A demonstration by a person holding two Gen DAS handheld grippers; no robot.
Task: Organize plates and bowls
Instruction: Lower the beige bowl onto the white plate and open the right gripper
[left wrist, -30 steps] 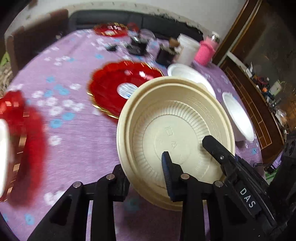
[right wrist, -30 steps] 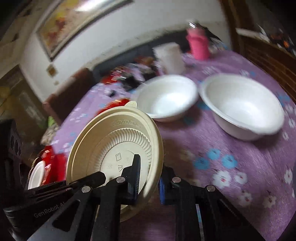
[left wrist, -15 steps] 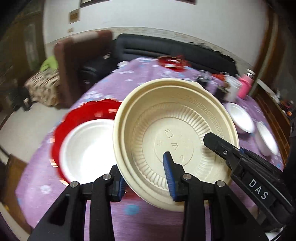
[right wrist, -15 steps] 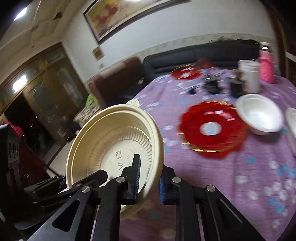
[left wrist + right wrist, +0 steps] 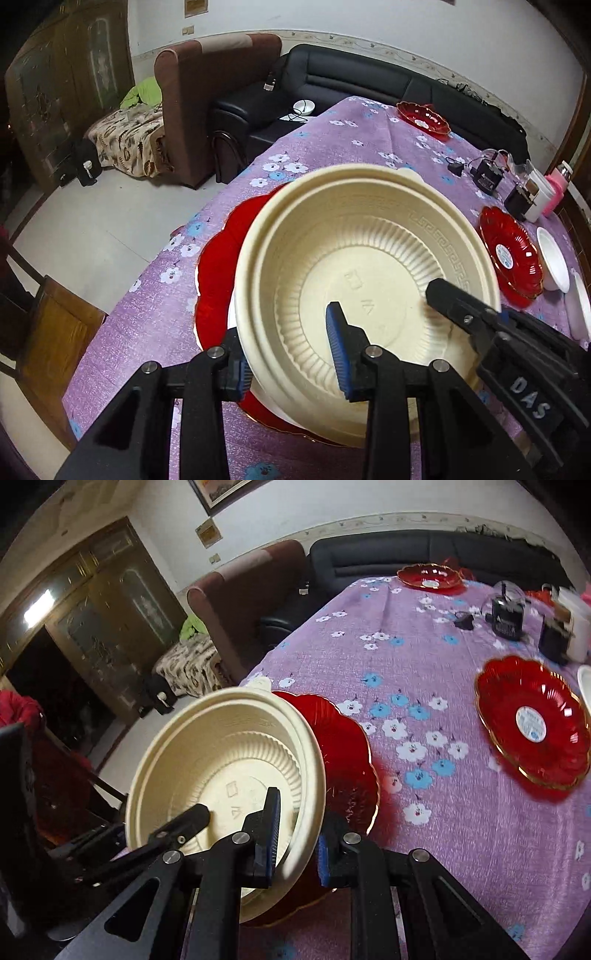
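Both grippers hold one cream ribbed plastic bowl (image 5: 369,266) by its rim, it also shows in the right wrist view (image 5: 221,760). My left gripper (image 5: 288,358) is shut on its near left rim. My right gripper (image 5: 295,842) is shut on its right rim. The bowl hangs just over a red scalloped plate (image 5: 218,269), seen too in the right wrist view (image 5: 343,753), near the table's left edge. A white bowl's edge (image 5: 232,314) peeks out beneath the cream bowl on that plate.
The table has a purple flowered cloth (image 5: 424,657). A second red plate (image 5: 532,720) lies to the right, a third (image 5: 430,576) at the far end. White bowls (image 5: 554,262) sit at the right. Black gadgets (image 5: 508,618) and a white cup (image 5: 576,624) stand behind. Chairs (image 5: 44,332) border the left edge.
Both grippers have carried the cream bowl left across the table and lowered it over the red plate holding the white bowl, which is now almost covered.
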